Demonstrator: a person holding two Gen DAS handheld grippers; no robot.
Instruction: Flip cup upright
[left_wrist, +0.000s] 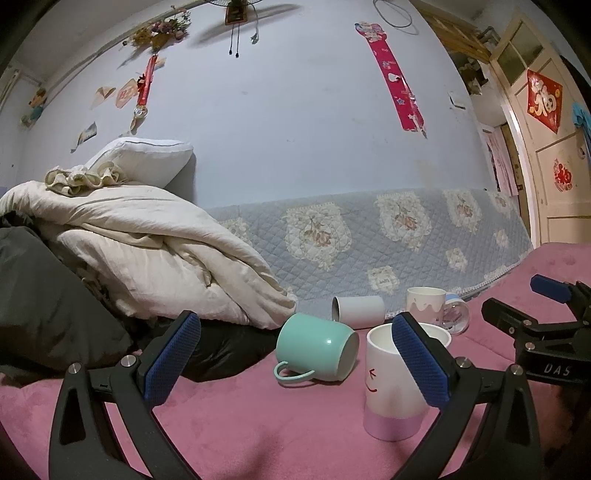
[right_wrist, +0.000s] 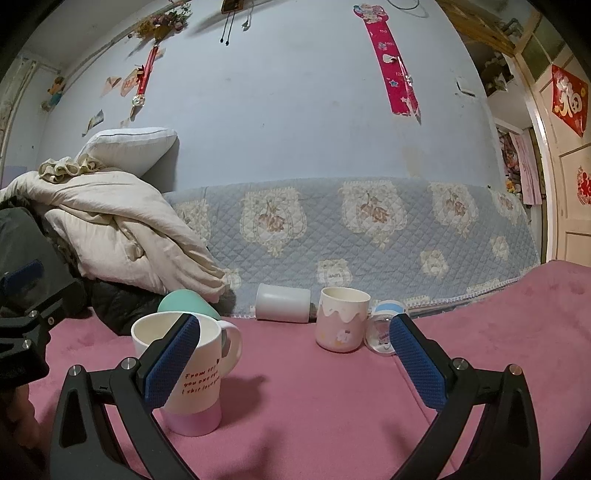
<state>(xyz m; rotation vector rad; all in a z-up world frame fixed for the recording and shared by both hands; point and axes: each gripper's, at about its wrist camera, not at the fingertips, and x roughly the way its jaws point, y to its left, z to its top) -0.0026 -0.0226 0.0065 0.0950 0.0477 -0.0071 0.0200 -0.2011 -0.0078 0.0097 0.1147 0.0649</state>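
The mint-green ceramic cup with a loop handle (left_wrist: 317, 347) lies on its side on the pink plush bed cover (left_wrist: 240, 417), mouth toward the tall white mug with a lilac base (left_wrist: 395, 384). From the right wrist, that mug (right_wrist: 192, 373) hides most of the cup (right_wrist: 186, 301); its red lettering is partly cut off. The left gripper (left_wrist: 295, 360) and right gripper (right_wrist: 295, 356) both hold their jaws wide apart, empty. Behind, a white cylindrical cup (left_wrist: 358, 311) lies sideways beside an upright cream-and-pink mug (right_wrist: 341, 319).
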